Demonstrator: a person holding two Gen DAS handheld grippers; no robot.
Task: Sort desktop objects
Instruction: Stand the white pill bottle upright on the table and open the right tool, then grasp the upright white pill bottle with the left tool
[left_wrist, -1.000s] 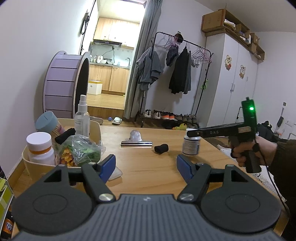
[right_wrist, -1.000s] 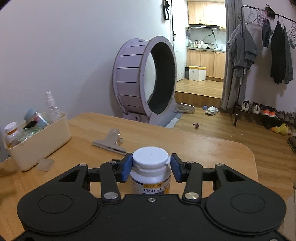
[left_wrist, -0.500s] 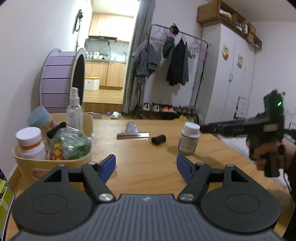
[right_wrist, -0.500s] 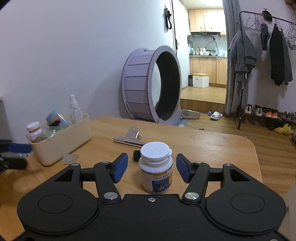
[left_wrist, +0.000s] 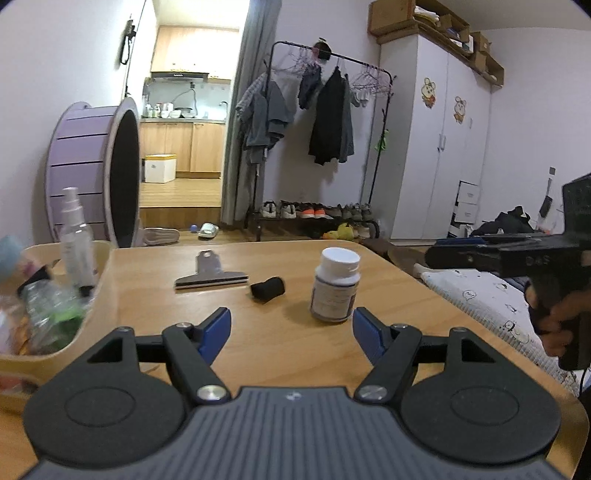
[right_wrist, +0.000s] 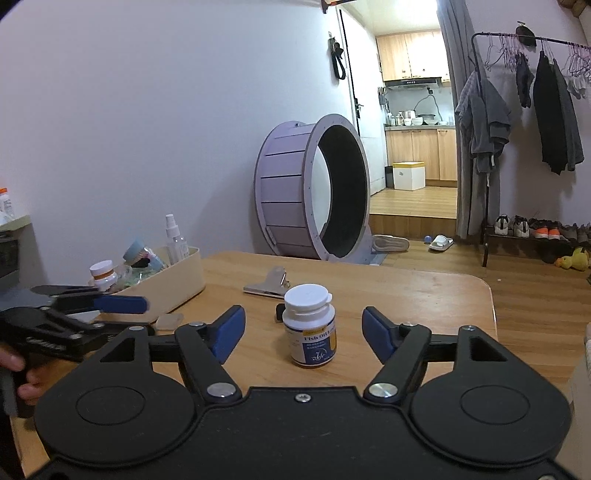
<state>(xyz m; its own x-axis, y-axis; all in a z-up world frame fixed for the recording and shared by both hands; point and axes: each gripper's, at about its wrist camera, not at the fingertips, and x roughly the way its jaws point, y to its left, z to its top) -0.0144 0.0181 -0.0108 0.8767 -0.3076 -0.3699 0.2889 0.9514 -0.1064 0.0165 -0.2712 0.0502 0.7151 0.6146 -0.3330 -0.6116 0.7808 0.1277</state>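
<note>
right claw (right_wrist: 300, 330) opening, clear of the upright fish oil bottle (right_wrist: 309, 330); left claw (left_wrist: 291, 328) wide, empty; metal clip (left_wrist: 211, 277) behind.

Black hand-held gripper (right_wrist: 301, 332), blue pads (right_wrist: 227, 330), silver screws.

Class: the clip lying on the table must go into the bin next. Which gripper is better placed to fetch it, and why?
Probably left: the left gripper is open, empty, facing the clip beside the bin; the bottle stands before the opening right gripper.
</note>
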